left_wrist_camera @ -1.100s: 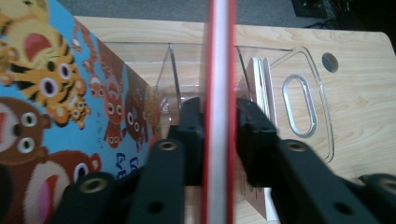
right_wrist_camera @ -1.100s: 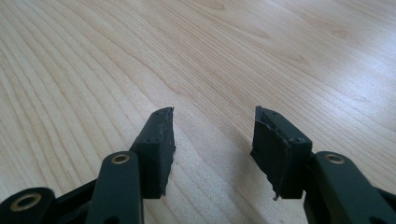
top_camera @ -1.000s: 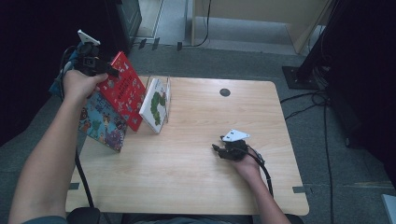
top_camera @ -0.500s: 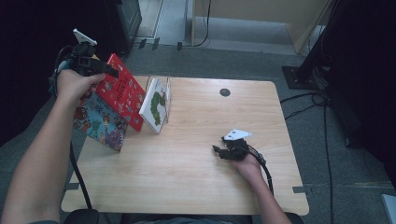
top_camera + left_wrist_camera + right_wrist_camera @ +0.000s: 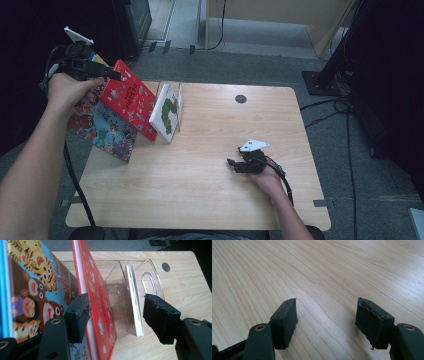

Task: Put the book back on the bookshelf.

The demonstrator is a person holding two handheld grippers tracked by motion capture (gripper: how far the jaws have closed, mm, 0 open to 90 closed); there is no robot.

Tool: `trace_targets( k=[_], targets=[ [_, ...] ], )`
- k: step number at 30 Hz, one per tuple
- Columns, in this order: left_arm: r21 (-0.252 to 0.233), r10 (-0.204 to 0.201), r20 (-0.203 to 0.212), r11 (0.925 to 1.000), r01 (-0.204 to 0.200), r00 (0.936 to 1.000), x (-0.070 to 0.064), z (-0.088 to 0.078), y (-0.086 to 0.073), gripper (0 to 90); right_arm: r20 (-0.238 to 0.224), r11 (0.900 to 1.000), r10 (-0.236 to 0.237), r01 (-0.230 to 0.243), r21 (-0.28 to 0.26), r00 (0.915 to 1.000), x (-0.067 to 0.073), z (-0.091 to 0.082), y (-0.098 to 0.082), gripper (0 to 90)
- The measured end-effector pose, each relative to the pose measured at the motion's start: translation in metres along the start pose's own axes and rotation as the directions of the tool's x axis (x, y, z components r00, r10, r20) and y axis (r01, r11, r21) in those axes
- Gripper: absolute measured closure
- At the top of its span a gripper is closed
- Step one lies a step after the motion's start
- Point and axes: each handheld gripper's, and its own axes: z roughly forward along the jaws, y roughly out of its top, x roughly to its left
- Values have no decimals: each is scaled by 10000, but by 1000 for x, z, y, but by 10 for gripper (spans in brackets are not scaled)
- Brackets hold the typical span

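The left gripper has just been spreading its fingers, and the red book stands between them, leaning beside the rack. The right gripper rests on the bench, fingers just spread, empty.

No legible text, brand or nr anywhere. Red book has small white marks on its cover, too small & blurred to read. Blue book shows cartoon animals, no wording readable. White book in the clear stand carries a green picture, no letters made out
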Motion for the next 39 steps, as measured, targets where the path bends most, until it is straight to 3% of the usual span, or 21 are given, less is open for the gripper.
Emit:
trace_targets(
  k=[8,16,20,22,33,35,39],
  targets=[
    [80,427,74,9991,-428,9991,-13,-7,-10,373,-95,10000,-29,30,56,10000,0,0,0,311],
    [-12,613,830,9981,-614,9947,-33,0,-24,381,-274,9998,-202,204,73,9994,-2,1,1,293],
    [34,807,933,9967,-814,9924,-44,4,-33,380,-307,9997,-230,232,71,9993,-3,1,1,292],
    [-25,788,1044,9969,-789,9914,-51,7,-40,379,-314,9997,-223,225,66,9993,-3,1,1,292],
    [147,1415,1298,9894,-1446,9814,-81,30,-80,373,-348,9996,-267,270,73,9990,-3,1,1,293],
    [90,1395,1574,9897,-1426,9776,-84,34,-88,372,-348,9996,-274,277,69,9990,-4,1,1,293],
    [173,1515,1746,9875,-1569,9729,-91,45,-105,374,-354,9996,-256,259,72,9990,-3,1,1,293]
  ],
)
